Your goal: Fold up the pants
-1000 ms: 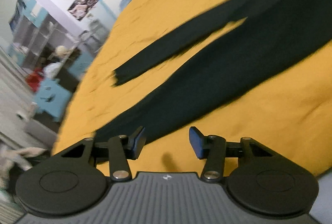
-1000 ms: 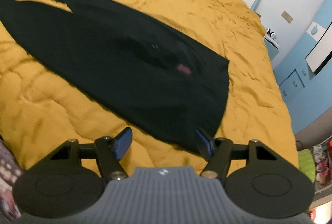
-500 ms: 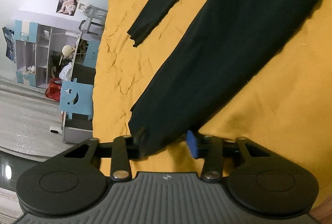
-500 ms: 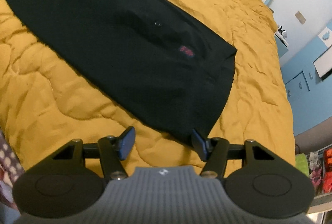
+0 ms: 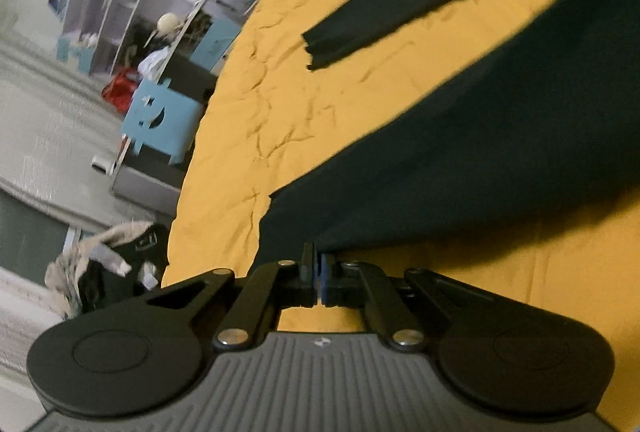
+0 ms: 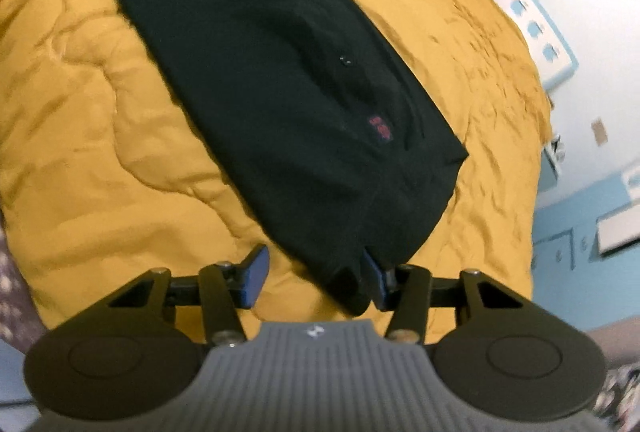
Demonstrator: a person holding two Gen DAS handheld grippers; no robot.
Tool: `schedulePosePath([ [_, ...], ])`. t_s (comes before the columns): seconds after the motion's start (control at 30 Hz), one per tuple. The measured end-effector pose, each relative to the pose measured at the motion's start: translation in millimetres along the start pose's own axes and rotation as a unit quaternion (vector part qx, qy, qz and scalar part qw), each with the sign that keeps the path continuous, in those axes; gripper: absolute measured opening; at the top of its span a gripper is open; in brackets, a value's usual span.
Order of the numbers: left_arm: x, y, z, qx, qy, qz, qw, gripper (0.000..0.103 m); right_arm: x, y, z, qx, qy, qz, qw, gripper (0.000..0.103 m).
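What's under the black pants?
A yellow blanket lies under the pants and shows all around them. What the blanket looks like right beneath them is covered. The left tongs pinch one leg's hem.

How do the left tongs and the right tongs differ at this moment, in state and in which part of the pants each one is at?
The left tongs are shut on the hem of the near leg of the pants; the right tongs are open. The left tongs pinch cloth between the pads; at the right tongs the waist corner of the pants lies between the spread fingers, not clamped. Both work over the yellow bedcover.
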State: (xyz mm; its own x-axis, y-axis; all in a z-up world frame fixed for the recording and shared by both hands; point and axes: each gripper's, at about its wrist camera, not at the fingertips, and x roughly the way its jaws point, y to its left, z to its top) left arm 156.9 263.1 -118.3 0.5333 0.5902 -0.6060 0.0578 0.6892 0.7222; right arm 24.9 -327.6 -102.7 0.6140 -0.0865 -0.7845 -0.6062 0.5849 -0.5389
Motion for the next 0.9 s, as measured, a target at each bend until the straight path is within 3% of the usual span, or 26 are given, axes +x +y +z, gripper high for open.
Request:
schedulePosePath([
  [0.07,-4,4,5,-0.019,0.002,0.0,0.9998,0.001,2,1,1,-0.018,-0.004,0.004,1.0,0.011],
  [0.13,-7,8,10,-0.038,0.006,-0.001,0.9993,0.001,-1,0,1,-0.026,-0.015,0.005,1.0,0.0],
  [0.3,-14,25,24,-0.092,0.014,-0.006,0.9956,0.001,-16,-22,5,0.011,-0.055,-0.002,0.998,0.0],
  [0.53,-19,51,64,-0.156,0.011,0.011,0.9876,0.001,-19,-93,36,0.1,-0.092,-0.016,0.991,0.0],
  [0.67,-12,64,101,-0.185,0.013,0.02,0.9825,0.001,-1,-134,62,0.116,-0.098,-0.025,0.988,0.0],
  [0.9,9,75,177,-0.203,0.006,0.039,0.9784,0.001,67,-200,99,0.159,-0.087,-0.016,0.983,0.0],
])
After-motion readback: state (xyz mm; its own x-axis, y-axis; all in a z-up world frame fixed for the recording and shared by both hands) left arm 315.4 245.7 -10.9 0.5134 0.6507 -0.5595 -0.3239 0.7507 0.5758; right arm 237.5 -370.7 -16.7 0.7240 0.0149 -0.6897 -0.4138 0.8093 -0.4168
